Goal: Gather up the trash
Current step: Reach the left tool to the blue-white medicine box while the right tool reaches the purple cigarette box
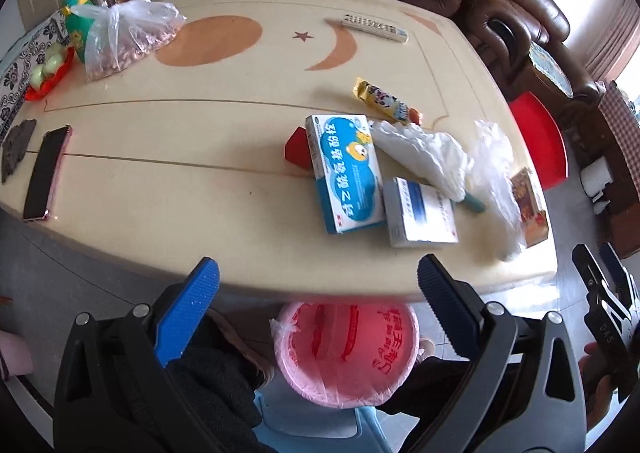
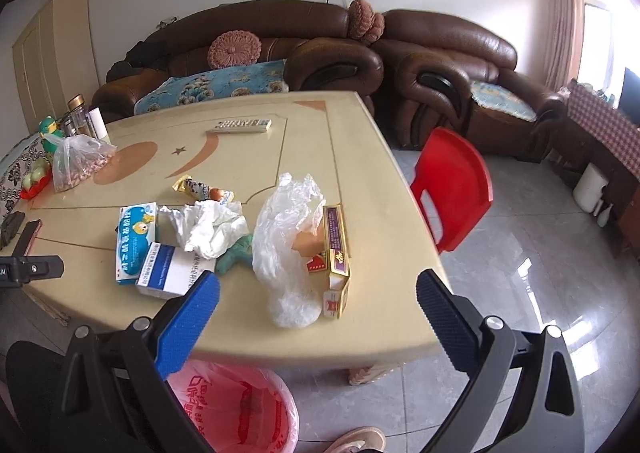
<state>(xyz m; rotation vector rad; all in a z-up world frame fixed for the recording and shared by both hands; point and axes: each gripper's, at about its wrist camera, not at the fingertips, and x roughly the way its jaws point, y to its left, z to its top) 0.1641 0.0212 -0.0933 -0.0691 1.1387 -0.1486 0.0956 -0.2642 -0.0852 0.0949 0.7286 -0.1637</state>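
Cream-coloured desk [image 1: 168, 157] carries the trash in a loose cluster toward its near right part. Items noted: a blue-and-white medicine box [image 1: 346, 173] lying flat; a smaller white box [image 1: 420, 213] touching its near right corner; crumpled white tissue [image 1: 420, 155] resting partly on the smaller box; a teal object [image 1: 474, 205] showing from under the tissue; a crumpled clear plastic bag [image 1: 494, 181] just right of it; a yellow snack wrapper [image 1: 386, 99] behind the cluster; and a gold-and-purple carton [image 2: 336, 249] at the desk's right edge, against the clear bag. A red piece [image 1: 296, 151] shows from under the far left side of the medicine box.

Pink bin [image 1: 346, 353], lined with a printed red bag, stands on the floor below the near edge of the desk.

Left gripper [image 1: 318, 289] hovers over the near edge of the desk, above the bin; its fingers are spread wide and hold nothing. Right gripper [image 2: 318, 305] hovers near the desk's near right corner, its fingers likewise spread wide and empty, with the clear bag and carton just ahead of them.

Other items, well apart from the cluster: a remote control [image 1: 374, 28] at the far side, a bag of nuts [image 1: 120, 39] at the far left, and a phone [image 1: 46, 173] at the left edge. A red chair [image 2: 454, 185] stands to the right of the desk.
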